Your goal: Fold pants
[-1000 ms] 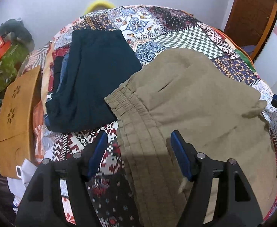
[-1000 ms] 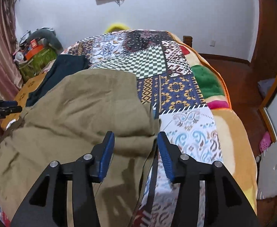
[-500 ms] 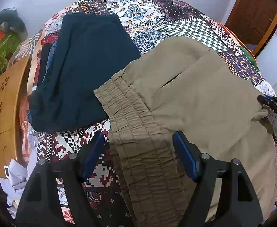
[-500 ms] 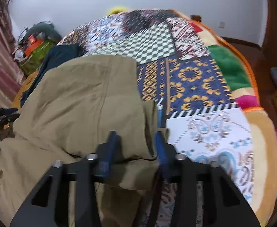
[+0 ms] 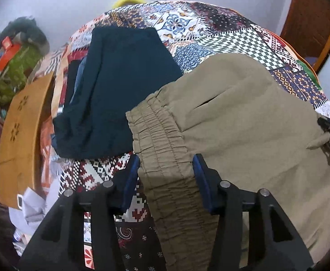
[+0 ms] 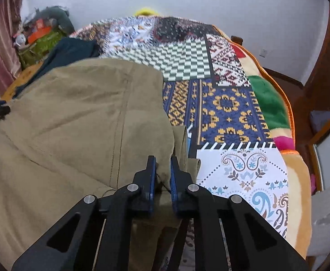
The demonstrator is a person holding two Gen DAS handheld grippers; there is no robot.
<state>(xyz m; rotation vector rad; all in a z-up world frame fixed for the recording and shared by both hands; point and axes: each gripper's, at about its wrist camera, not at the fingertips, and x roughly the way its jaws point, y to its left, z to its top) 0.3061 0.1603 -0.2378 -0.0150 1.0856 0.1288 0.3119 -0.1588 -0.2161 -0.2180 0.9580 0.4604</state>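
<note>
A patchwork bed (image 6: 228, 103) is filling both views, and the khaki pants (image 5: 244, 122) are lying across its centre and lower frame, beside folded dark pants (image 5: 119, 90) at upper left. The left gripper (image 5: 166, 176) is hanging wide open, its jaws straddling the elastic waistband (image 5: 162, 149) without pinching it. The right gripper (image 6: 162, 176) is clenching a bunched fabric edge at lower centre. Judging by this, both ends should be pinched firmly and lifted level for a square fold.

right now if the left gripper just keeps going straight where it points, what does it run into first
Most likely the elastic waistband of the khaki pants. The left gripper has its jaws open on either side of that band, so it would meet it first. The dark folded garment lies further left, though depth is uncertain.
</note>
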